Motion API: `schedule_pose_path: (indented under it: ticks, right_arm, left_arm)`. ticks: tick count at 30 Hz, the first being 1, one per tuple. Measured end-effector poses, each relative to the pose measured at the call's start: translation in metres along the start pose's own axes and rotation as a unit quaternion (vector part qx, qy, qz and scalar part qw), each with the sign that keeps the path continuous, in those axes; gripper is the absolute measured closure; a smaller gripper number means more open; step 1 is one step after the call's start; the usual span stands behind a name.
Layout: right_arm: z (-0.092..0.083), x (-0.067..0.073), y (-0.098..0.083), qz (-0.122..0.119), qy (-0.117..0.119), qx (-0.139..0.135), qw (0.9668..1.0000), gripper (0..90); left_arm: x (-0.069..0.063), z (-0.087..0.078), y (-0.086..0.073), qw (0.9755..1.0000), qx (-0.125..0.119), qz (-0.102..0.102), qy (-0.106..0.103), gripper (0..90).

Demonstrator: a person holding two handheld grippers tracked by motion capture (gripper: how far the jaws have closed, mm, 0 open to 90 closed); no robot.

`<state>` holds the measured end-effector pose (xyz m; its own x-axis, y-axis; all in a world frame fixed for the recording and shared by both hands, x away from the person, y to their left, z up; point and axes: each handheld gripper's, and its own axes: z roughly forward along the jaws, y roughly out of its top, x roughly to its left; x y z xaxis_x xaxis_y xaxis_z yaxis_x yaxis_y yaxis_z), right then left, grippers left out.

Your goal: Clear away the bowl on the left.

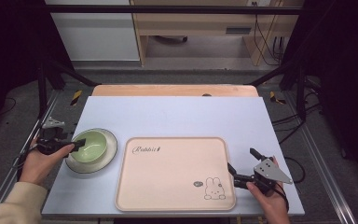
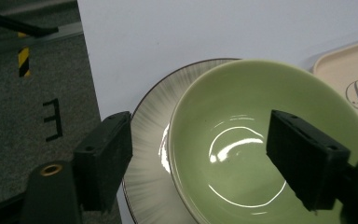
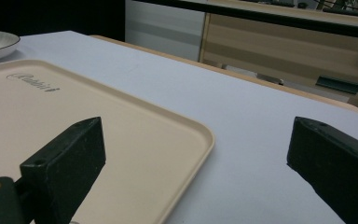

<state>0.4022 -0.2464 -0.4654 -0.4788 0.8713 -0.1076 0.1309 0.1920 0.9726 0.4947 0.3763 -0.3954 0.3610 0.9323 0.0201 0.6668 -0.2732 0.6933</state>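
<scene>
A light green bowl (image 1: pixel 93 144) (image 2: pixel 242 93) stands on a white plate with a dark rim (image 1: pixel 110 141) (image 2: pixel 148 135) at the table's left. My left gripper (image 1: pixel 77 143) (image 2: pixel 200 123) is open and straddles the bowl's left rim: one jaw hangs over the plate outside the bowl, the other inside the bowl. A beige tray (image 1: pixel 172 175) (image 3: pixel 98 116) with "Rabbit" lettering and a bunny picture lies at the front centre, nothing on it. My right gripper (image 1: pixel 241 159) (image 3: pixel 196 133) is open at the tray's right edge, one jaw over the tray, the other over the table.
The pale blue table top (image 1: pixel 177 116) has bare room behind the tray and to its right. Black frame bars (image 1: pixel 51 70) stand around the table, and wooden furniture (image 1: pixel 196 23) lies beyond its far edge. The plate (image 3: pixel 0 45) sits far left in the right gripper view.
</scene>
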Motion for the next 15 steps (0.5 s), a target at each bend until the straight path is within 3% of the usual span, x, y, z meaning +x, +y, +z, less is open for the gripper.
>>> schedule_pose_path:
  ticks: [6,8,11,15]
  right_arm:
    - [0.000,0.000,0.000,0.000,0.000,0.001,1.0000,4.4]
    - [0.000,0.000,0.000,-0.001,0.001,0.000,1.0000,4.3]
    - [0.000,0.000,0.000,-0.002,0.003,0.001,1.0000,4.4]
    - [-0.001,0.000,0.000,-0.001,0.004,0.001,1.0000,4.3]
  left_arm:
    - [0.005,0.009,-0.001,0.9992,0.039,-0.011,-0.007,31.9]
    - [0.005,0.013,-0.001,0.9989,0.041,-0.020,-0.009,37.0]
    - [0.006,0.018,-0.001,0.9985,0.053,-0.015,-0.008,38.4]
    - [0.010,0.021,-0.002,0.9982,0.054,-0.026,-0.007,50.6]
